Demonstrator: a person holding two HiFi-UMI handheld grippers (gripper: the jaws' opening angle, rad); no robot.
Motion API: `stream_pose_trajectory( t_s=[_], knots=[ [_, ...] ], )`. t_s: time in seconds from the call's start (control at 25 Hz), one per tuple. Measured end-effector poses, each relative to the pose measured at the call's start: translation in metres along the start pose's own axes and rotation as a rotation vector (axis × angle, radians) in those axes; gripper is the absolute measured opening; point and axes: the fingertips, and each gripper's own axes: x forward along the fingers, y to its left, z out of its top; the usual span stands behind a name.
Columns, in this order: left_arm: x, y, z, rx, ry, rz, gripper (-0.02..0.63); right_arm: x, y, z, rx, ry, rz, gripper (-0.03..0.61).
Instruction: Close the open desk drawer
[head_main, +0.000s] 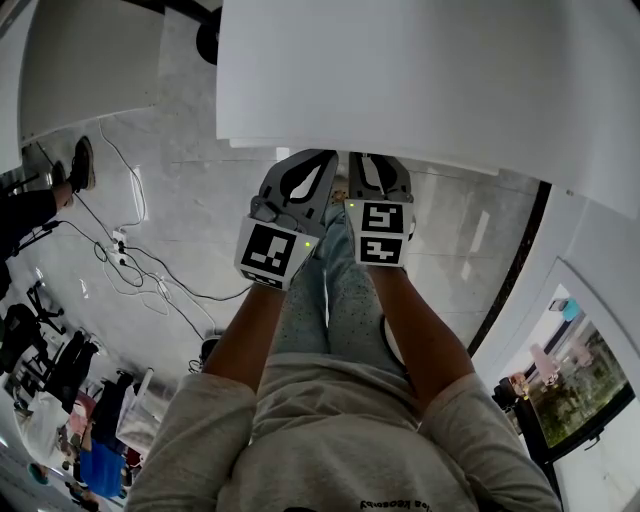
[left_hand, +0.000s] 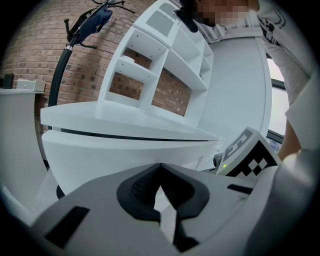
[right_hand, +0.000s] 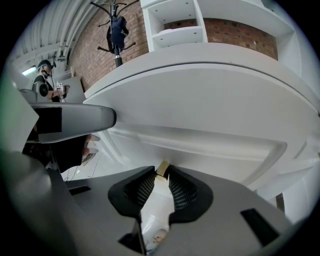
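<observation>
Desk drawer (right_hand: 200, 142): its white front sits directly beneath the desktop (head_main: 420, 70), with a recessed lip along its lower edge; the right gripper view cannot confirm whether it is flush.

Right gripper (right_hand: 161, 172): jaws drawn in to a narrow slit, nothing gripped, tips close under the drawer lip.

Left gripper (left_hand: 160, 167): jaw tips together, nothing between them, aimed at the drawer front below the dark seam under the desktop.

In the head view both grippers are side by side at the desk edge, forearms extended over the person's lap.

Surroundings: white shelf unit (left_hand: 165, 55) on the desk, brick wall (left_hand: 35, 45) behind, cables (head_main: 130, 262) on the floor.
</observation>
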Motion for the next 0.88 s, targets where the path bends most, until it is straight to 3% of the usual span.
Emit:
stream_pose_trajectory(
  t_s=[0.88],
  knots=[
    [0.0018,0.0021,-0.0075,0.011,0.038,-0.004,0.018,0.0026,0.0029,-0.0010,0.001,0.049,0.009,0.106]
  ],
)
